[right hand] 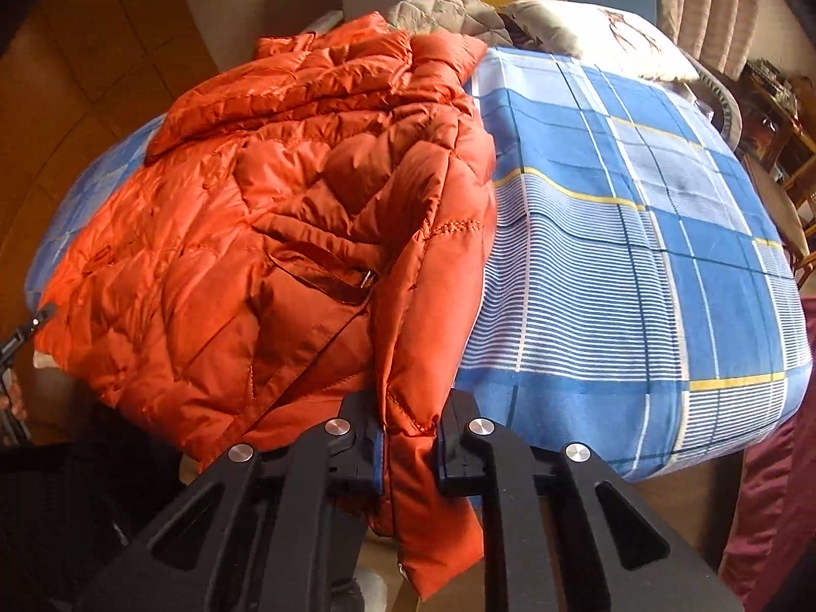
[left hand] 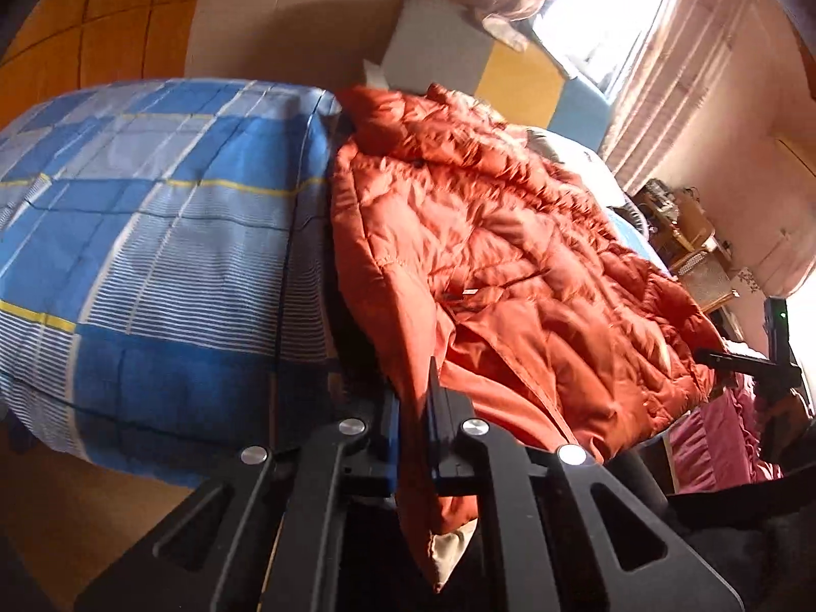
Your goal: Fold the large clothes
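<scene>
Right now both grippers are clamping the jacket: the left gripper is pinching its hem corner at 6 o'clock, the right gripper the opposite corner. The jacket is lying on the bed. Next, probably, both are lifting together, folding toward 12.

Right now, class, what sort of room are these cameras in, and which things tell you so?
Probably a bedroom: a bed under a blue checked cover, a pillow at its head, and curtains at a window.
</scene>
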Available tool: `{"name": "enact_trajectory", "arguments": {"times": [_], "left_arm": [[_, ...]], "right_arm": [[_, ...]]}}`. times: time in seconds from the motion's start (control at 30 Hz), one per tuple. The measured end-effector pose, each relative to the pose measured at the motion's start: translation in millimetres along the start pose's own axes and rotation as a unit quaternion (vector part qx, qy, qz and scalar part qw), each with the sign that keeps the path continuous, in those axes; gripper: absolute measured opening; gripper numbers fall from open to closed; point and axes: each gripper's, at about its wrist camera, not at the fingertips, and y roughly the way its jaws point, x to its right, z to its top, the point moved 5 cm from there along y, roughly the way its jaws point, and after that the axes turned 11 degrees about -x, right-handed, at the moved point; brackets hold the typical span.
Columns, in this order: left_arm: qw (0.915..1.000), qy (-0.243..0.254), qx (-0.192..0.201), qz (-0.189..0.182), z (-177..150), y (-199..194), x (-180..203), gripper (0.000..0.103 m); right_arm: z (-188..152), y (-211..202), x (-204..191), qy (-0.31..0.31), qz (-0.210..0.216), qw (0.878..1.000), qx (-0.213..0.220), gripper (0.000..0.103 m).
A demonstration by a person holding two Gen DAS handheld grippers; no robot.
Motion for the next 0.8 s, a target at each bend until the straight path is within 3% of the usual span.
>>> {"name": "enact_trajectory", "arguments": {"times": [0.47,0.67,0.8], "left_arm": [[0.9965,-0.009,0.050,-0.066,-14,-91,3,0.006],[0.9897,-0.004,0.102,-0.100,10,-126,8,0.006],[0.9847,0.005,0.124,-0.123,39,-132,13,0.006]], "right_arm": [[-47,-83,-36,-0.080,0.019,0.996,0.020,0.010],[-30,-124,-46,-0.085,0.028,0.993,0.081,0.010],[5,-136,-41,-0.081,0.032,0.989,0.121,0.010]]}}
